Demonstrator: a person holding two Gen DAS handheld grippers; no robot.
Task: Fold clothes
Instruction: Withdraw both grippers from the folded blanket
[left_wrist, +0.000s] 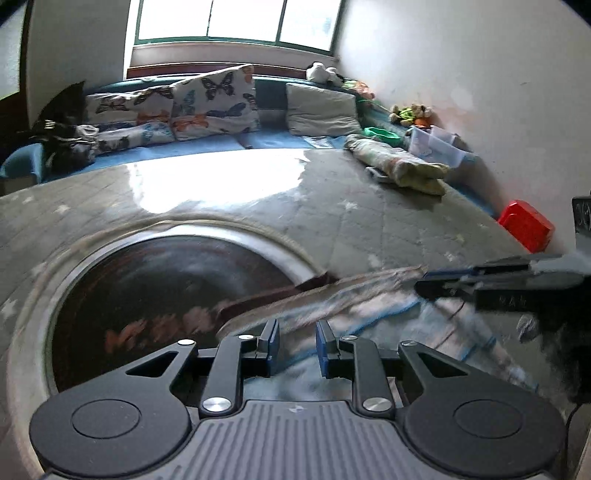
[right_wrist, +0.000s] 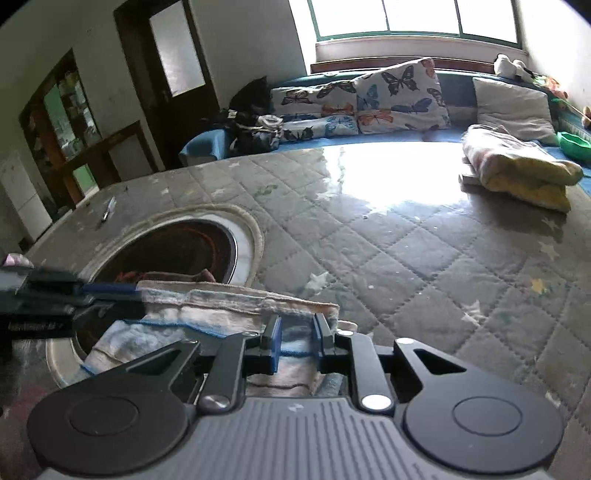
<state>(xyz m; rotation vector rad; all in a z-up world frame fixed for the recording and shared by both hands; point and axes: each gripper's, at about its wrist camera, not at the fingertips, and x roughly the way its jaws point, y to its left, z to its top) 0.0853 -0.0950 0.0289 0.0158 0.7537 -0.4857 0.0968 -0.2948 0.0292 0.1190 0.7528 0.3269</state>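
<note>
A pale garment (right_wrist: 229, 302) with pink and blue patches hangs stretched between both grippers, above a round dark inset (right_wrist: 173, 251) in the quilted table (right_wrist: 406, 258). In the right wrist view my right gripper (right_wrist: 297, 341) is closed on a thick fold at the garment's right end. My left gripper (right_wrist: 122, 293) pinches the far left edge. In the left wrist view the garment (left_wrist: 354, 295) is blurred. There my left gripper (left_wrist: 298, 345) has cloth between its narrow-set blue pads, and the right gripper (left_wrist: 432, 284) grips the edge at the right.
A folded yellow and pink pile (right_wrist: 517, 170) lies at the far right of the table. A red box (left_wrist: 526, 225) and a clear plastic tub (left_wrist: 436, 144) sit by the wall. A sofa with butterfly cushions (right_wrist: 388, 99) runs behind. A small pen-like item (right_wrist: 107, 208) lies far left.
</note>
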